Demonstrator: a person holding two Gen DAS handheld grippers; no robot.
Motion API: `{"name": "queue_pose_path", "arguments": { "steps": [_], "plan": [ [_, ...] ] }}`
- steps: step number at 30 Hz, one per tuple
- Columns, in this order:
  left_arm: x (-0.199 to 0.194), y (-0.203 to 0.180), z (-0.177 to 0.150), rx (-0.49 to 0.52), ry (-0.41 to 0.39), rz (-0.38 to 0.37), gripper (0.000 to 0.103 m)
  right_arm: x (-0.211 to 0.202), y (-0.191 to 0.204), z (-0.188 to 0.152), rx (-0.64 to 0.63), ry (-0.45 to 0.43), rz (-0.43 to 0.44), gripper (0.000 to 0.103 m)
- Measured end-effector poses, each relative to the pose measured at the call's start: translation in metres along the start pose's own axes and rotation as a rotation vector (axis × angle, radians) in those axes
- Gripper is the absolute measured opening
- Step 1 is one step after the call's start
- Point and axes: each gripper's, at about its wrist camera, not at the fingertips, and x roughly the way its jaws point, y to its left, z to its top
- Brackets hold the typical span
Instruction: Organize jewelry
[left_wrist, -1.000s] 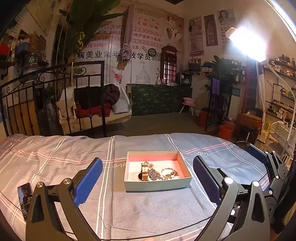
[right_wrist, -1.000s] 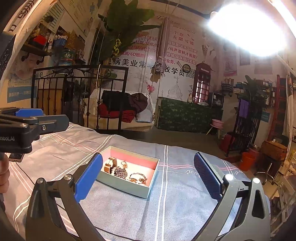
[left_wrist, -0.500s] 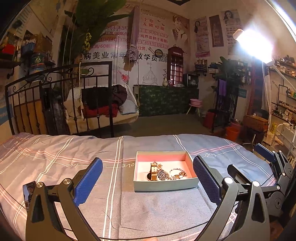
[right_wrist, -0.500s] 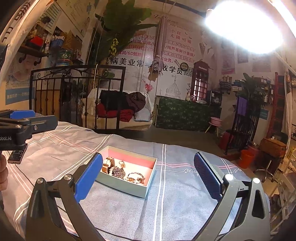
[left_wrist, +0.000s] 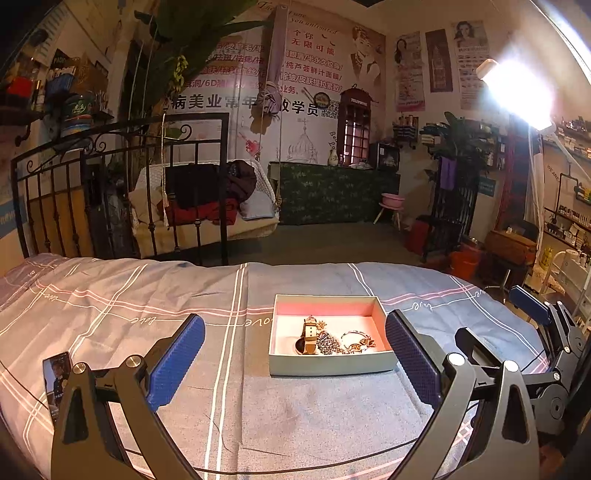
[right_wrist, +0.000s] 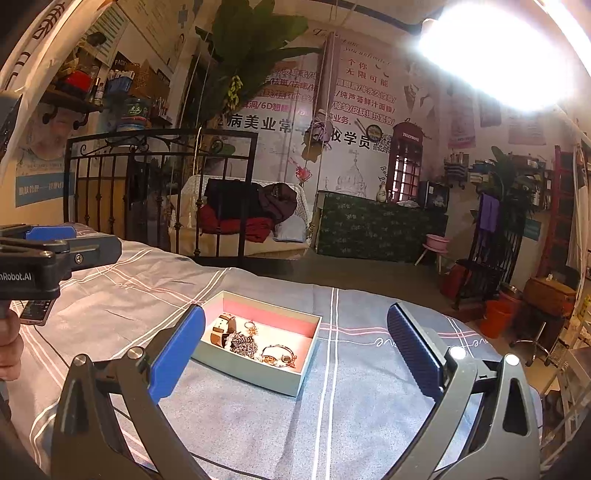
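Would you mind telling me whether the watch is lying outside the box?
No, the watch lies inside the box, beside the other jewelry.

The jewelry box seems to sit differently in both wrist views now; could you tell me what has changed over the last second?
Only the cameras moved. The left gripper swung leftward, so the jewelry box slid right in its view; the right gripper barely drifted. Nothing was grasped or released: both jaws stay wide open, and the watch, beaded piece and bracelet lie unmoved in the box.
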Motion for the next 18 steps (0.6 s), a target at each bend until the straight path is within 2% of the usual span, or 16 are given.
{"name": "queue_pose_path", "arguments": {
  "steps": [5,15,18],
  "plan": [
    [0.004,-0.01,-0.003,0.051,0.018,0.007,0.097,0.002,0.002,-0.002,-0.005,0.013,0.012,0.097],
    [0.008,-0.016,-0.007,0.079,0.032,0.022,0.097,0.002,0.002,-0.003,-0.009,0.025,0.015,0.097],
    [0.009,-0.013,-0.007,0.061,0.038,0.02,0.097,0.002,0.003,-0.002,-0.011,0.028,0.017,0.097]
  ]
}}
